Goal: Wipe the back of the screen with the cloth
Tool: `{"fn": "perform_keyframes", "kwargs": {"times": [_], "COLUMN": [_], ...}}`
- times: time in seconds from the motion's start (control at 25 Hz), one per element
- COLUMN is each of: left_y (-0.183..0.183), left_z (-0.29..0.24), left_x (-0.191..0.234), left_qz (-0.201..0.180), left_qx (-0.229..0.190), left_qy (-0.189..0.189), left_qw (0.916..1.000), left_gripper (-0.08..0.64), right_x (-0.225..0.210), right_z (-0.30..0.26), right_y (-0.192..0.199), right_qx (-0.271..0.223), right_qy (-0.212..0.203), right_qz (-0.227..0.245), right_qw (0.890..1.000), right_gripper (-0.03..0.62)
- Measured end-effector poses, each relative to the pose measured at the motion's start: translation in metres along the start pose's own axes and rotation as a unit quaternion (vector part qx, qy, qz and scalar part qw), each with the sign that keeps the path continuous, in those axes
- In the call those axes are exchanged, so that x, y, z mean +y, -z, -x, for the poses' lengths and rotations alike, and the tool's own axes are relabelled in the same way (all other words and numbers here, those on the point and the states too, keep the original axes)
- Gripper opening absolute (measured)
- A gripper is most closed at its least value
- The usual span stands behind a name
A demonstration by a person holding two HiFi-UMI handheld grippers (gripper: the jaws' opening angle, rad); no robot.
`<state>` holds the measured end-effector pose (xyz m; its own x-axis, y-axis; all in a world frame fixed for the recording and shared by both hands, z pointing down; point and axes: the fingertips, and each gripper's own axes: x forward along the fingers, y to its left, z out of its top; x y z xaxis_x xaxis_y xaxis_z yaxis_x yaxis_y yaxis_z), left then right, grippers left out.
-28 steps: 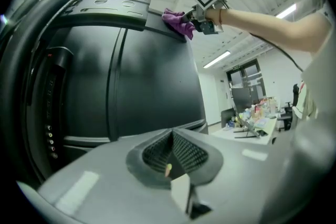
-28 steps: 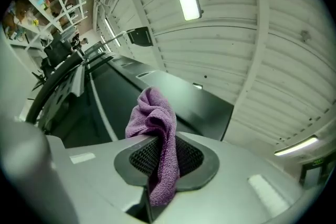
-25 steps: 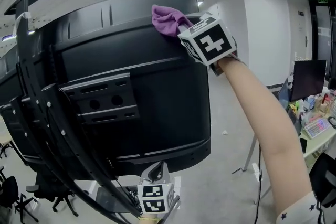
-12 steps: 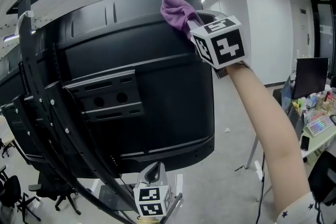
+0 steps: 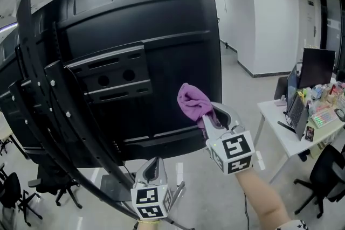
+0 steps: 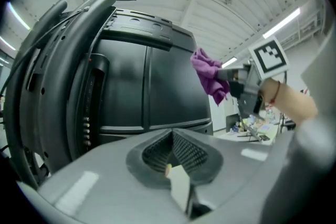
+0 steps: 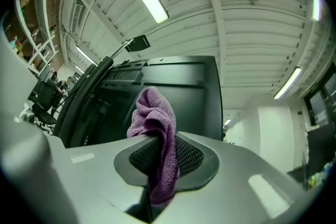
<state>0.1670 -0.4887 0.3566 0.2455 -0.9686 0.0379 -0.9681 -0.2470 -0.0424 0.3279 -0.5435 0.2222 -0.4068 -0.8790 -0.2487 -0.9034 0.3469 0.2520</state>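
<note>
Right gripper view: cloth point(image 7: 153, 122) in tongs point(image 7: 157, 161)

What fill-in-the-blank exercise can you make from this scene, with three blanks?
1. The right gripper is shut on a ____ cloth.
2. The cloth is held against the ____ of the screen.
3. In the head view, the left gripper, shut, sits ____ the screen's bottom edge.

Missing words: purple; back; below
</note>
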Motion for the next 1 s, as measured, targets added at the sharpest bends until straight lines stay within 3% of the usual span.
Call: {"fn": "perform_keyframes", "kwargs": {"times": [0.16,0.32,0.6,1.0], "left_y": [0.010,0.020,0.023,0.028], "left_z": [0.012,0.021,0.026,0.024], "left_x": [0.000,-0.004,-0.001,0.003], "left_qz": [0.010,0.012,0.012,0.019], "left_qx": [0.002,0.008,0.012,0.016], "left_qy": [0.009,0.020,0.030,0.026], "left_qw": [0.9999,0.9997,0.9994,0.9993], "left_gripper": [0.008,0.008,0.008,0.008], "right_x": [0.048,0.082,0.114,0.120], "right_z": [0.034,0.057,0.070,0.072], "right_y": [0.063,0.098,0.112,0.122], "right_qx": [0.033,0.064,0.088,0.102], "right_qy": [-0.019,-0.021,-0.027,-0.031], "right_qz": [-0.066,-0.095,-0.108,-0.114], "right_qw": [0.997,0.993,0.990,0.988], "right_gripper": [0.054,0.052,0.050,0.049]}}
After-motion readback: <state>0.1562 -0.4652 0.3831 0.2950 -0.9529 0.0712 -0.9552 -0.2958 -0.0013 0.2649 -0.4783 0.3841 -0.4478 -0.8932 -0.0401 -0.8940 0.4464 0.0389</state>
